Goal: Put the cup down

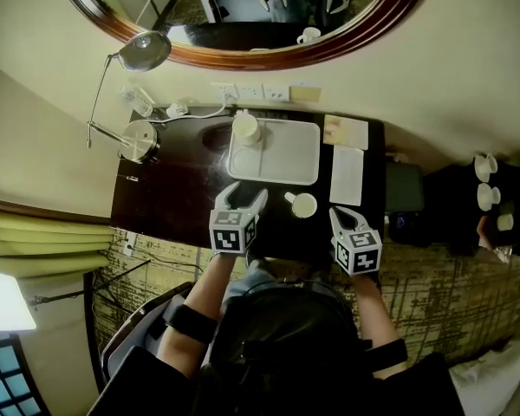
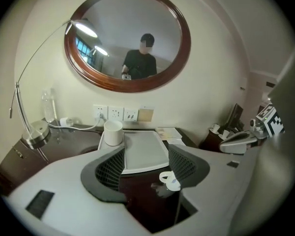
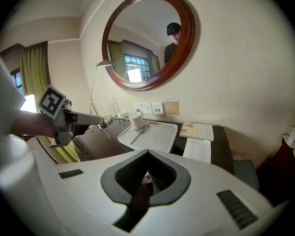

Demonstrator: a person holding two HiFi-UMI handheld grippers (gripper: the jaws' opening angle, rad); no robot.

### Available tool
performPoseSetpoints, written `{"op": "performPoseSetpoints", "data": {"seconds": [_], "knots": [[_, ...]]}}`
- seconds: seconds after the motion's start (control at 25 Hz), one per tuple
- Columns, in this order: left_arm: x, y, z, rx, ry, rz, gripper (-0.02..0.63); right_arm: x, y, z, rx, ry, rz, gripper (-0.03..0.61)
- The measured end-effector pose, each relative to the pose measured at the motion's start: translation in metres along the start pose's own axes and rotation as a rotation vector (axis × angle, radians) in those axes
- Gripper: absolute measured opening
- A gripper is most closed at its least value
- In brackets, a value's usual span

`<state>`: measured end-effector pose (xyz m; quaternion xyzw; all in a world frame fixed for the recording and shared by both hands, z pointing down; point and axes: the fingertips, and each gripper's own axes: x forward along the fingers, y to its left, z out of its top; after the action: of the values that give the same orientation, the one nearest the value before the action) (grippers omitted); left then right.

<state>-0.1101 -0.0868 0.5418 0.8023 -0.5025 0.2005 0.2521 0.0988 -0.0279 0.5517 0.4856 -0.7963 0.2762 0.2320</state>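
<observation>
Since the cup (image 1: pixel 303 204) stands on the desk (image 1: pixel 169 189) beside the left gripper (image 1: pixel 244 196), jaws apart, and the right gripper (image 1: pixel 339 216) is closed on nothing, we pull back straight, clear of its handle.

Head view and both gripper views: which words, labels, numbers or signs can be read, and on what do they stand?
No text can be read.
Booklet: print too blurred to read.
White sheet: print too small to read.
Marker cubes: black-and-white squares only, no letters.

cup (image 2: pixel 169 180) half behind left hand-held gripper (image 2: pixel 146 155), mirror (image 1: pixel 243 11) cropped at top
</observation>
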Motion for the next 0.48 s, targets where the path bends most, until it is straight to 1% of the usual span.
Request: {"op": "performPoseSetpoints", "data": {"seconds": [0.16,0.32,0.4,0.48], "knots": [[0.03,0.013,0.013,0.033,0.015,-0.031,0.36,0.005,-0.004,-0.013,0.028,0.015,-0.035,0.005],[0.061,0.025,0.016,0.058,0.065,-0.06,0.481,0.021,0.019,-0.004,0.024,0.023,-0.016,0.005],[0.078,0.028,0.018,0.069,0.086,-0.075,0.52,0.03,0.029,0.0,0.014,0.021,-0.001,0.005],[0.097,0.039,0.02,0.074,0.101,-0.068,0.559,0.037,0.038,0.008,0.021,0.016,0.007,0.005]]}}
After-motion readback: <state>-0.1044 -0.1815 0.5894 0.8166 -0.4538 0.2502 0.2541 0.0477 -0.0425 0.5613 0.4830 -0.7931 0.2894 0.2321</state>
